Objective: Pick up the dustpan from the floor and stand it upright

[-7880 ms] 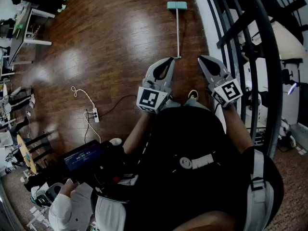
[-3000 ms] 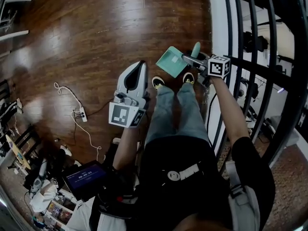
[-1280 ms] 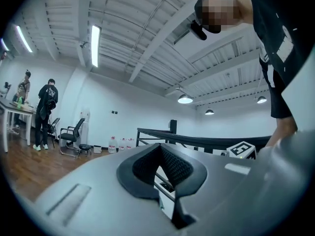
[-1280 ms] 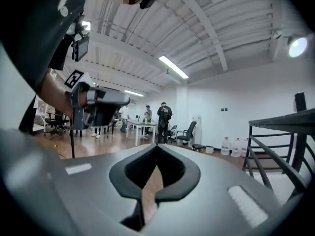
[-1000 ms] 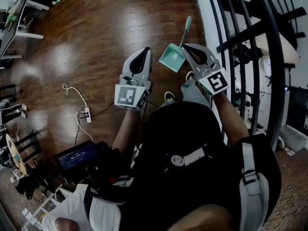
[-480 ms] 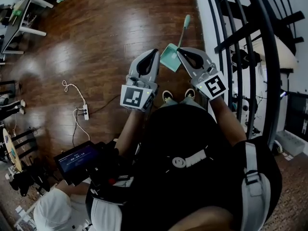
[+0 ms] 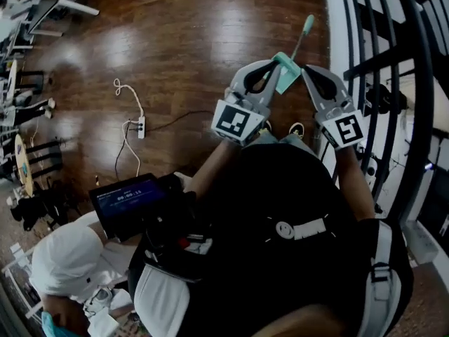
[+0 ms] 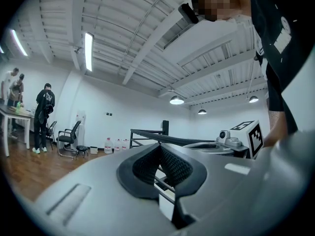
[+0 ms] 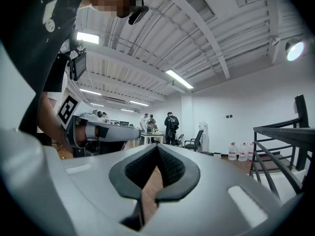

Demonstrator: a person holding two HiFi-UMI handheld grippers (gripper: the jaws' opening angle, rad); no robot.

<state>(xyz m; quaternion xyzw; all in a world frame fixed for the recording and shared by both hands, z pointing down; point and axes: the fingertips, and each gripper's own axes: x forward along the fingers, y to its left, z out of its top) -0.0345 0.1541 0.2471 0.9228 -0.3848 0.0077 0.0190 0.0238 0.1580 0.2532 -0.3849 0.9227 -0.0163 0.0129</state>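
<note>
The teal dustpan stands on the wooden floor near the white wall base, its handle rising away from me. Its pan shows between my two gripper tips and is partly covered by the left one. Neither gripper touches it as far as I can tell. My left gripper is raised and shut, with nothing between its pads. Beside it my right gripper is also shut and empty. Both gripper views look out level across the room, and the dustpan is in neither.
A black stair railing and the white wall base run along the right. A power strip with its white cable lies on the floor at left. A seated person holds a tablet at lower left. Tables and chairs line the far left.
Three seconds ago my right gripper held the dustpan by its handle; now the dustpan stands free. Over the last second both grippers stay raised side by side while the head view swings.
</note>
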